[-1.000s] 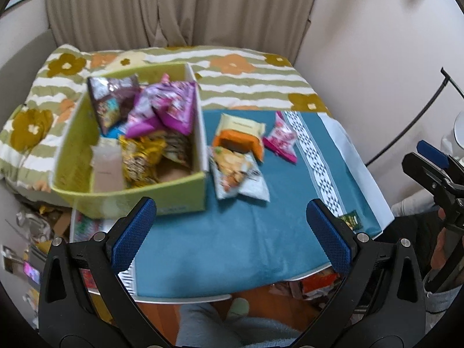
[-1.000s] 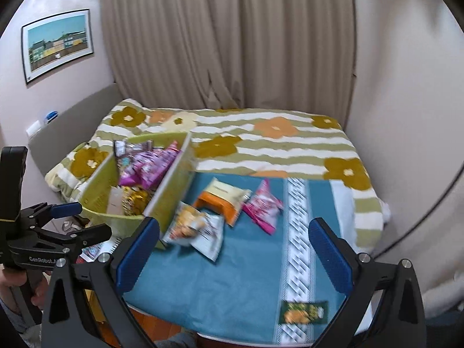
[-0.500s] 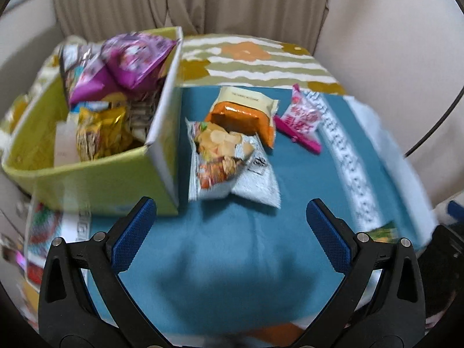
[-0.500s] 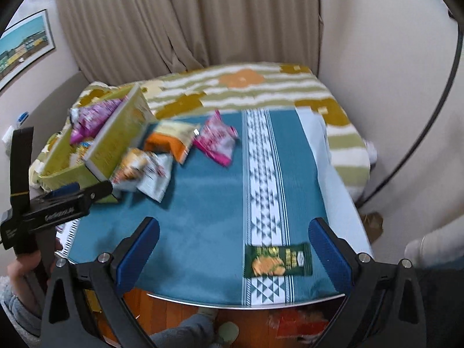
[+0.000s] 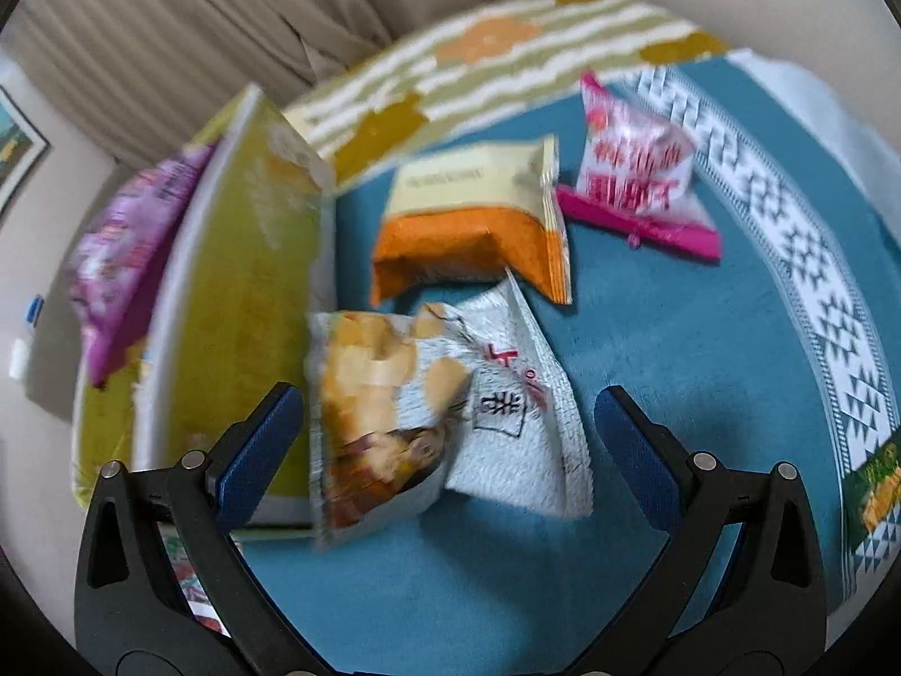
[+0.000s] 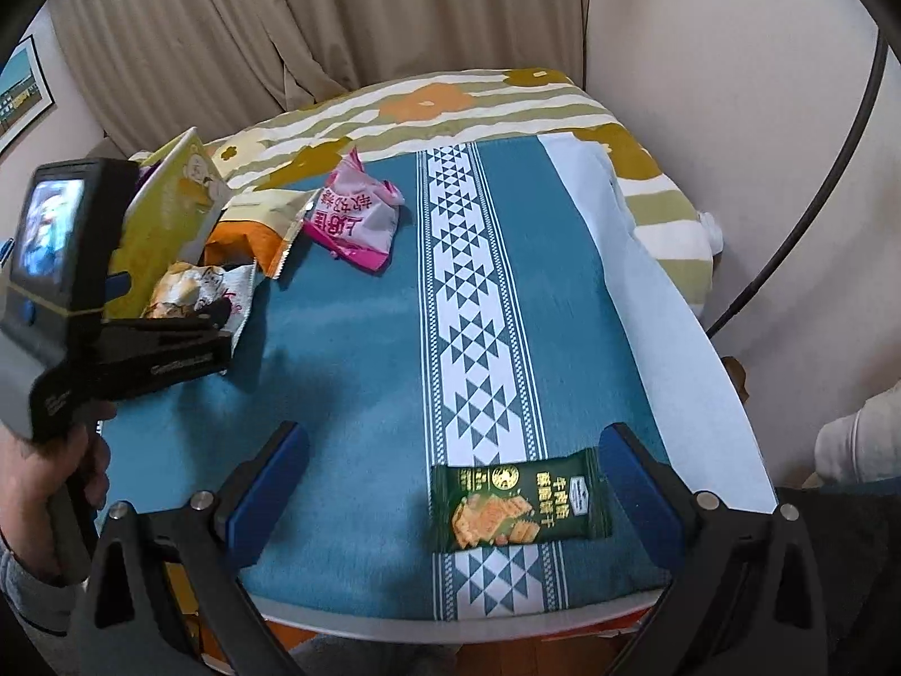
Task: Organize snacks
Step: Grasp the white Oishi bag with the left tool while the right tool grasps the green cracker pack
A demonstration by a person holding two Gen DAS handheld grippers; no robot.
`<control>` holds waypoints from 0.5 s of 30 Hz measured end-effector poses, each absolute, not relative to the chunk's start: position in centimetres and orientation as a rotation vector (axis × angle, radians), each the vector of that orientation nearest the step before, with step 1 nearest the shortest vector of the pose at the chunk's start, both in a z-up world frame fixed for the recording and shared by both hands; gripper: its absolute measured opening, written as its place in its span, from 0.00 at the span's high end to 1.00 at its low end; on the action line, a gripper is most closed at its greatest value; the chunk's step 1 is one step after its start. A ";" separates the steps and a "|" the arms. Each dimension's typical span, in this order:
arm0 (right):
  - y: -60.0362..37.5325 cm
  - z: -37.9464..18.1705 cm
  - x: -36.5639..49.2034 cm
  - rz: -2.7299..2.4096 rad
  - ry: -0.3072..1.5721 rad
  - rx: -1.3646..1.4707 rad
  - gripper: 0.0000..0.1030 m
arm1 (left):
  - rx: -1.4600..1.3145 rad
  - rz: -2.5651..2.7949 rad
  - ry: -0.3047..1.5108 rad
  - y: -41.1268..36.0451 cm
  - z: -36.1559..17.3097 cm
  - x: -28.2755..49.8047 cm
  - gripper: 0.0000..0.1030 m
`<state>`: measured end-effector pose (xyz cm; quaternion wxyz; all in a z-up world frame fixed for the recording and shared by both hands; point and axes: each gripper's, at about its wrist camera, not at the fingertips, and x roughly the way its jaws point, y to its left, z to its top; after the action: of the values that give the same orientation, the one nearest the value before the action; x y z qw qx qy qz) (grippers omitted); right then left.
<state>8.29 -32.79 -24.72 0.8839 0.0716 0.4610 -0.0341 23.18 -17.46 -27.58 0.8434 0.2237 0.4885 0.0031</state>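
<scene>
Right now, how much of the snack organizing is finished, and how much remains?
Done: the yellow-green box already holds a purple bag.

In hand: nothing. The left gripper is open around the white chip bag; the right gripper is open near the dark green packet.

Left: those two, the orange bag and the pink bag lie on the blue cloth.

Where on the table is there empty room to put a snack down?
The widest bare patch is the teal cloth between the white snack bag and the patterned white stripe, running to the near edge. More bare cloth lies right of the stripe, beyond the green cracker packet. By the yellow box it is crowded.
</scene>
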 end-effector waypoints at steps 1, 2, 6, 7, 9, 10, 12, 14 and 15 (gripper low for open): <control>-32.9 -24.8 8.5 -0.070 0.960 0.152 0.01 | 0.473 0.009 1.062 -17.6 -28.2 23.7 0.00; -33.0 -24.8 8.7 -0.070 0.959 0.155 0.01 | 0.477 0.016 1.080 -17.6 -28.7 24.0 0.00; -33.5 -24.9 9.2 -0.071 0.954 0.166 0.01 | 0.498 0.034 1.124 -17.6 -30.3 25.0 0.00; -33.6 -24.9 9.2 -0.071 0.954 0.167 0.01 | 0.487 0.029 1.144 -17.4 -30.7 25.2 0.00; -33.6 -25.2 9.4 -0.072 0.958 0.163 0.01 | 0.441 -0.008 1.194 -17.0 -31.6 25.7 0.00; -33.6 -25.4 9.4 -0.072 0.962 0.158 0.01 | 0.430 -0.015 1.186 -16.9 -31.5 25.7 0.01; -33.5 -25.6 9.4 -0.073 0.967 0.153 0.01 | 0.401 -0.040 1.195 -16.8 -31.7 25.9 0.01; -33.5 -25.9 9.3 -0.077 0.975 0.143 0.01 | 0.371 -0.062 1.201 -16.6 -31.8 26.0 0.01; -33.5 -26.1 9.3 -0.078 0.978 0.137 0.01 | 0.368 -0.069 1.200 -16.6 -32.0 26.0 0.03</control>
<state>9.26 -33.50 -26.07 0.8799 0.0659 0.4691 -0.0376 26.00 -16.57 -31.97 0.8088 0.1719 0.5614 -0.0324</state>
